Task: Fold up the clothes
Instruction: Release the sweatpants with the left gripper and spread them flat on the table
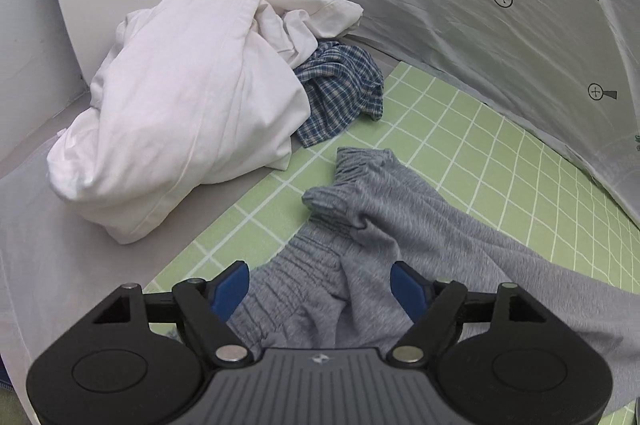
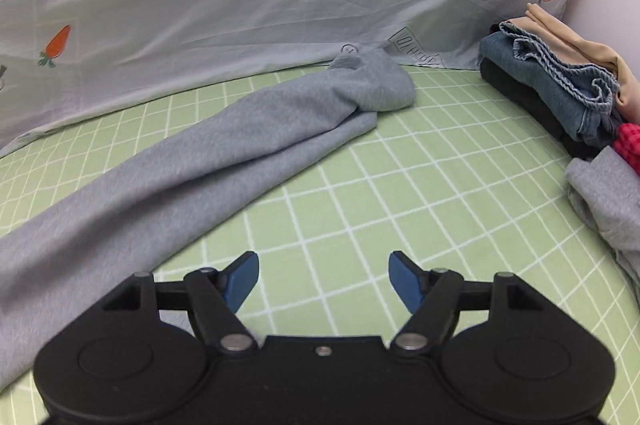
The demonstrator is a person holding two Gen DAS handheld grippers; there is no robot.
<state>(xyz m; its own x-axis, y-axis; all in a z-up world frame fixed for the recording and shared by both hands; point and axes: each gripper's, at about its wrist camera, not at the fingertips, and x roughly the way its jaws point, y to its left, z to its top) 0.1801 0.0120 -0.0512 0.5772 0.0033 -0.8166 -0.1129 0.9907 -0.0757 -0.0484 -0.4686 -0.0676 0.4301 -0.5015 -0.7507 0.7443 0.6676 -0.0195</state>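
The grey sweatpants (image 1: 400,225) lie stretched across the green checked mat (image 1: 480,153) — waistband bunched between the spread fingers of the left gripper (image 1: 322,289), which hangs over it without pinching. The right gripper (image 2: 323,279) is likewise parted, over bare mat beside the pant leg (image 2: 192,161). A white shirt (image 1: 180,113) and a plaid cloth (image 1: 340,89) are heaped at the mat's far left corner; a stack of folded clothes (image 2: 560,89) sits at its right edge.

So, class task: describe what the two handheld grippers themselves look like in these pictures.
The left gripper and right gripper match: black bodies with round side discs, silver pivot pins and blue finger pads. The left one has a ribbed grey centre plate with a small logo.
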